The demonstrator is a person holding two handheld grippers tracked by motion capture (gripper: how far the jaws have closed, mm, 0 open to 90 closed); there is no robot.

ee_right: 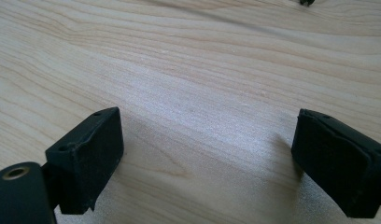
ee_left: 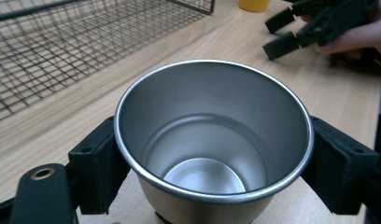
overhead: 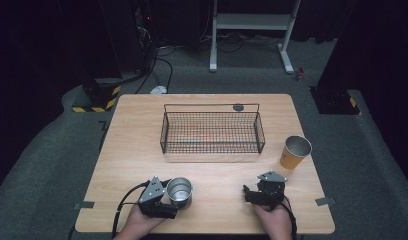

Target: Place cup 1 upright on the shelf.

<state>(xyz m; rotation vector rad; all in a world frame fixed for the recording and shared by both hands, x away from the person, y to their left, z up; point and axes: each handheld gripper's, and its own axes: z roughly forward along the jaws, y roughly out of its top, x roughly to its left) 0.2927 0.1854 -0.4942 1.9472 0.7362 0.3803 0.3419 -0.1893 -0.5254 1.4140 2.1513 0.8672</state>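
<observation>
At the near left corner of the counter (overhead: 142, 150), upright and pinched by the wall just under its rim between the fingers (ee_left: 97, 163) of the left gripper (overhead: 178, 196): the steel cup (ee_left: 212, 116), empty. Whether resting on the wood or just off it, cannot tell. Over on the near right, low above bare wood, with fingers (ee_right: 88, 149) spread wide and nothing between them: the right gripper (overhead: 249, 194).

Likely trouble from here, as a judgement. Smooth, tapered metal against two small flat pads, so apt to slide down or swivel in the pinch if lifted fast or tilted. Gripped high, so prone to swinging at the base. If carried toward the wire basket (overhead: 212, 132) at the middle of the counter, could clip the raised top rail, be knocked loose and roll away. Squeezing harder could dent the thin wall. Well apart from the orange cup (overhead: 294, 152) near the right edge, so little risk of a knock there unless swept by the right gripper.

Counted: two cups, one steel and one orange with a silvery inside; one wire basket, empty; two grippers; one counter.
</observation>
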